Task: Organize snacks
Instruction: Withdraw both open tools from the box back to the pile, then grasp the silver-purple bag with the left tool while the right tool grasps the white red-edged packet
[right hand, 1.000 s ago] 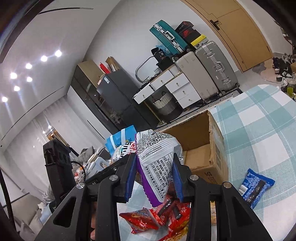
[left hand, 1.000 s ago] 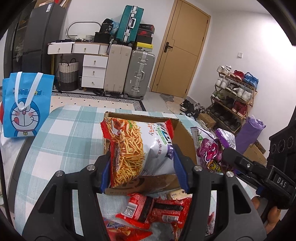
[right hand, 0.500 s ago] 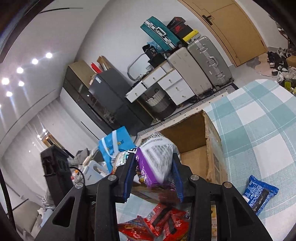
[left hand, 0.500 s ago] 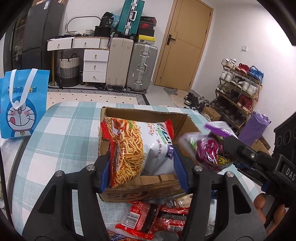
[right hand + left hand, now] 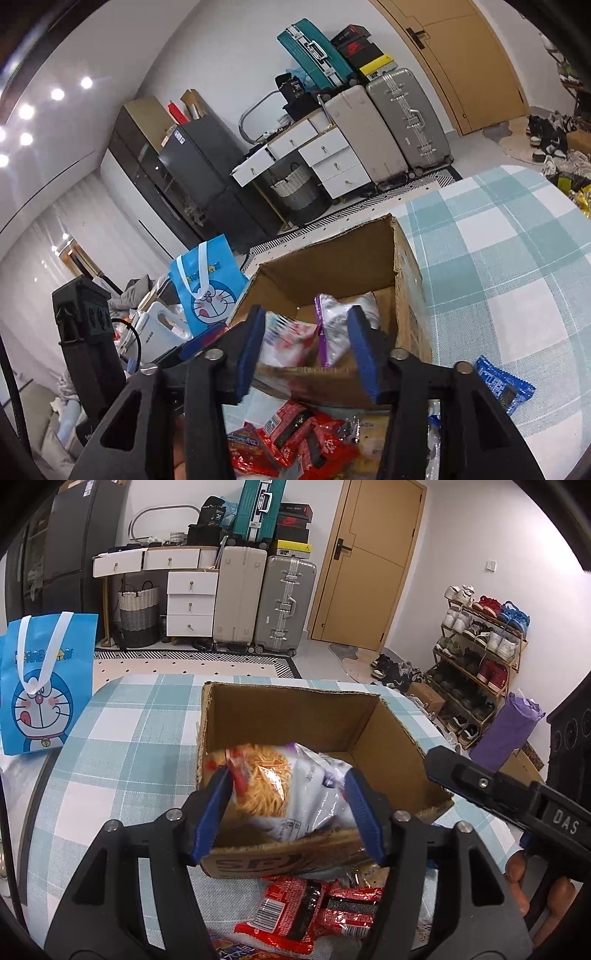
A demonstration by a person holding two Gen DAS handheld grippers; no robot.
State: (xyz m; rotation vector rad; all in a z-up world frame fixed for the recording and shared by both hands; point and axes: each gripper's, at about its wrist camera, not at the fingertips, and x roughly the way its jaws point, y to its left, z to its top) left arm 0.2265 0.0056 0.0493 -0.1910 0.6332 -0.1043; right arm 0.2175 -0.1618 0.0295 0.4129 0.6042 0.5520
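My left claw (image 5: 288,808) pointed down over the near edge of the cardboard box (image 5: 295,716). Its jaws had just been opening, and the chip bag (image 5: 280,794) lay loose inside. My right claw (image 5: 303,347) had just been opening too, holding nothing; the purple bag (image 5: 336,328) lay in the box, whose far half was bare.

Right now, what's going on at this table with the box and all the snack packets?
A person holding a gripper in each hand is sorting snacks into the cardboard box on the checked tablecloth. Both grippers' jaws have just been opening. The left gripper has let go of the fries bag, which now lies inside the box. The right gripper has dropped the purple-edged bag there too. Red packets and a blue packet still wait on the cloth.
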